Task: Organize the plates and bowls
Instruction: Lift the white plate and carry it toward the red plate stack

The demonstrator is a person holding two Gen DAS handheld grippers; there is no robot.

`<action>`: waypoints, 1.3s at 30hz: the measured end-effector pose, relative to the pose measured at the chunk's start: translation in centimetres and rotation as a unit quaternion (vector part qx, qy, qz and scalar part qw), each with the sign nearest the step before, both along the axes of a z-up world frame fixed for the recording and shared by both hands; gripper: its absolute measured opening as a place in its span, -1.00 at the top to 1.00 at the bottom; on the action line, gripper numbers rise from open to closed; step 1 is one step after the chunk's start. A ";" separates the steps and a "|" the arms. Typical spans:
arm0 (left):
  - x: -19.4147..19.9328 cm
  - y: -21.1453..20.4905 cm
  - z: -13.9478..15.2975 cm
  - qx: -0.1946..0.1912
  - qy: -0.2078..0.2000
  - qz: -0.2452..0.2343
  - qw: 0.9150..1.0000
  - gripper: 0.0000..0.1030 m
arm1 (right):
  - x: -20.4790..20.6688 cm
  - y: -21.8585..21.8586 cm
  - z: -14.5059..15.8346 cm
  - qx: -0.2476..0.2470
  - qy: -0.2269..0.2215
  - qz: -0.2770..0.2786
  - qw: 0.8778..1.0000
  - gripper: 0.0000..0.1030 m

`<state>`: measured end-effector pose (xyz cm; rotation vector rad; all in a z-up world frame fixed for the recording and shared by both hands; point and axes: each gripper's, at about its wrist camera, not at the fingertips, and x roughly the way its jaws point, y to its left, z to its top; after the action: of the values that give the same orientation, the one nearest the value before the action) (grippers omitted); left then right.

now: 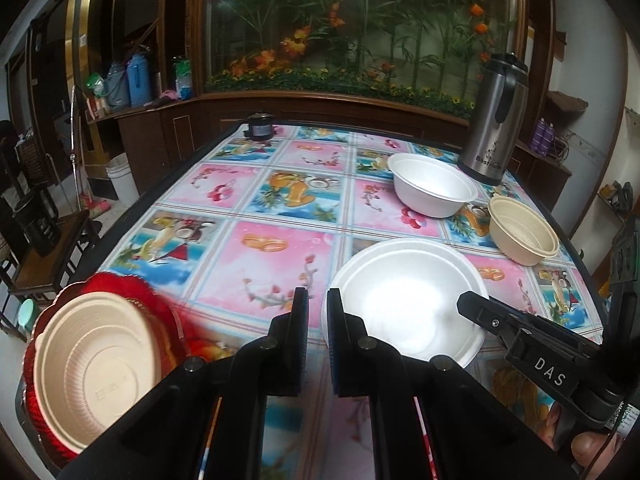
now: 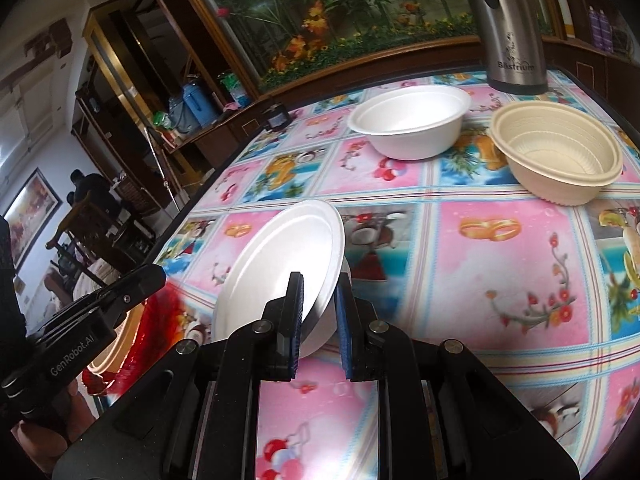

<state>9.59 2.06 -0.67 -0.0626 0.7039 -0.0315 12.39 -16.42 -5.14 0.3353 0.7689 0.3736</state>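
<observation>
My right gripper (image 2: 320, 284) is shut on the rim of a shallow white foam bowl (image 2: 280, 264), which hangs tilted over the table. From the left wrist that same bowl (image 1: 408, 300) shows with the right gripper (image 1: 466, 304) on its right edge. My left gripper (image 1: 317, 294) is shut with nothing in it, just left of the held bowl. At the near left corner lies a red scalloped plate (image 1: 156, 300) with a beige ribbed bowl (image 1: 92, 372) on it. Further back stand a deeper white foam bowl (image 1: 432, 188) and another beige bowl (image 1: 524, 236).
A steel thermos jug (image 1: 496, 120) stands at the far right of the table (image 1: 280, 248), which has a floral cloth. A small dark pot (image 1: 260, 126) sits at the far edge. Wooden chairs (image 1: 48, 248) stand left of the table, and a person (image 2: 90, 188) sits far off.
</observation>
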 end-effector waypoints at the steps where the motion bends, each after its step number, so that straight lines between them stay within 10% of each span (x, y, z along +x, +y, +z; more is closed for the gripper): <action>1: -0.3 0.3 0.1 0.000 -0.001 0.002 1.000 0.87 | -0.1 0.3 0.1 0.001 -0.001 0.001 1.000 0.71; 25: -6.1 12.8 2.5 -0.016 -0.030 0.103 0.994 0.87 | -3.5 15.7 4.1 0.004 -0.048 0.120 0.992 0.70; 36: -4.0 10.7 2.9 -0.050 -0.014 0.049 0.997 0.82 | -4.2 8.5 2.9 0.037 -0.002 0.061 0.997 0.69; 39: -2.2 9.7 2.7 -0.074 0.021 0.018 0.997 0.12 | -2.8 5.9 3.3 0.031 0.015 0.043 0.998 0.48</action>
<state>7.39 11.73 2.00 -0.2182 0.7416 -0.0468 9.61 -10.56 -1.80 0.3677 0.8037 0.4753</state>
